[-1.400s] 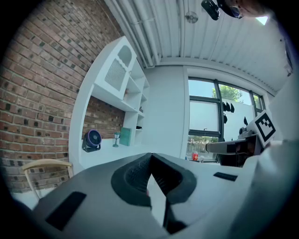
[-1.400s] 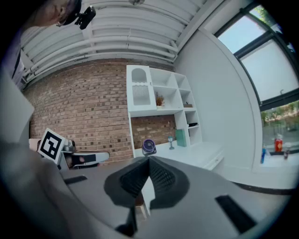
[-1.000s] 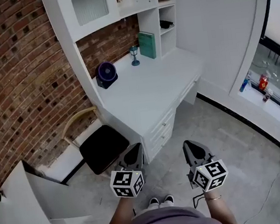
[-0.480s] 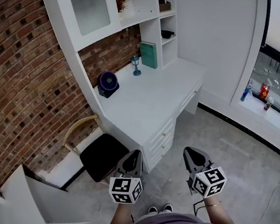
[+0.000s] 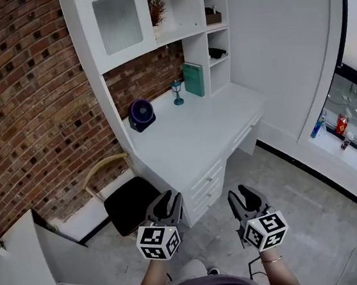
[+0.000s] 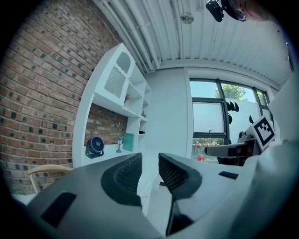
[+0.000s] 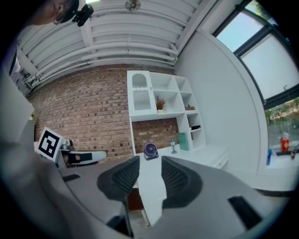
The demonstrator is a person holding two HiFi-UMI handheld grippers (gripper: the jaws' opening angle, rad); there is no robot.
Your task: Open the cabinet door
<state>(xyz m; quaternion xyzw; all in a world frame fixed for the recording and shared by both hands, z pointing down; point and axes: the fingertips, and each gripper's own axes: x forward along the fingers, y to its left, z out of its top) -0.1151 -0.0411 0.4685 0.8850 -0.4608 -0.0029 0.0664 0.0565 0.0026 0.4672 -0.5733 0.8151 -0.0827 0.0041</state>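
Brick wall and white built-in furniture fill the head view. A desk (image 5: 196, 127) carries a shelf unit, and the cabinet door (image 5: 117, 22) is at that unit's upper left, above a small round fan (image 5: 141, 113). You stand well apart from it, with the desk between.

Head view: the door is a white frame around a ribbed, frosted pane with a scalloped top rail. It sits flush and closed. Your left gripper (image 5: 168, 201) and right gripper (image 5: 242, 194) are held low in front of you, both with jaws opening and nothing between them.

Left gripper view: the left gripper's (image 6: 149, 158) ribbed pads stand apart on empty air. The door (image 6: 117, 77) shows high on the left, seen at an angle. No knob can be made out.

Right gripper view: the right gripper (image 7: 149, 161) is likewise spread and empty. The door (image 7: 140, 95) faces this camera squarely.

Assessment: expect a light, stiff, hinged panel that swings easily. The pane is likely fragile, so grip the frame's free edge or a knob, never the glass. The hinge side cannot be told from here.
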